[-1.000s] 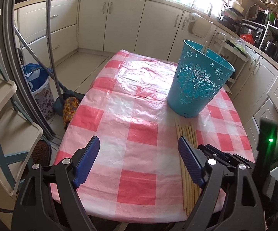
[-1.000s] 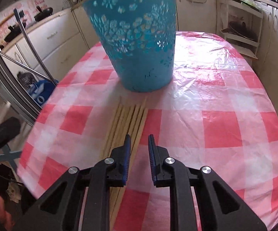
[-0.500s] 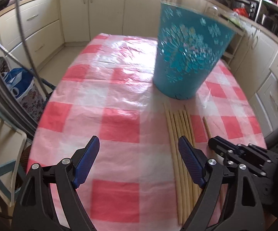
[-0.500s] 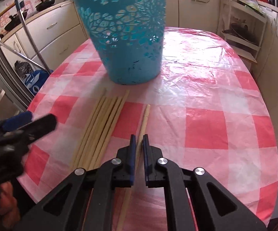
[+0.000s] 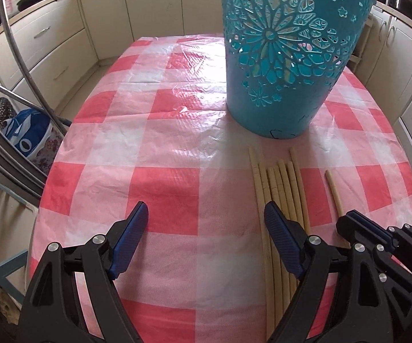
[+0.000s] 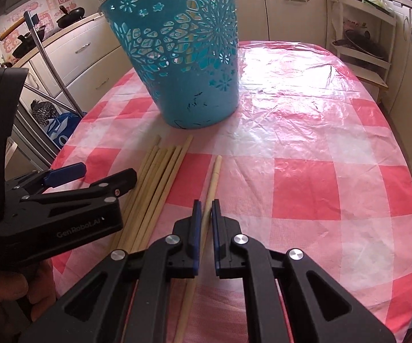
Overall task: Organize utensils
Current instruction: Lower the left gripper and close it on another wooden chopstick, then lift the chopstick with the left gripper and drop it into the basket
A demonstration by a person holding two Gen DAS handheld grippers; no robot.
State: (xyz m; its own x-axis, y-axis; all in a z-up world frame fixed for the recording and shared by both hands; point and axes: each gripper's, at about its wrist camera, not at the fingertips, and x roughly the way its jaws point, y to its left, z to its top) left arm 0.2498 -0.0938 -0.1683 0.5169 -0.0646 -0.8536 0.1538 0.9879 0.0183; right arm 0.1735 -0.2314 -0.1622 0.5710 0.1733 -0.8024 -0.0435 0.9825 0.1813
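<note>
Chopsticks, pale wooden ones, lie on the table under a red-and-white checked plastic cloth, and one single pale wooden chopstick sits apart from the bundle of the others, just to its right in the right wrist view. The right gripper has its blue-padded fingers clenched on that single stick, low on its length; a second ago the same fingers stood a little apart over the edge of the bundle, with no stick yet drawn aside. The stick's far end points toward the bucket and rests on the cloth.

The left gripper is spread wide with nothing between its fingers; its right finger hangs over the near part of the bundle. Compared with a second ago it sits closer to the bucket and lower over the table, so the bucket fills much more of its view. In the right wrist view the left gripper's black body and a hand holding it show at the left edge.

Beyond the sticks stands the teal plastic bucket with cut-out flower patterns, upright on the cloth, near the bundle's far tips but not touching them. Cream kitchen cabinets ring the table.
</note>
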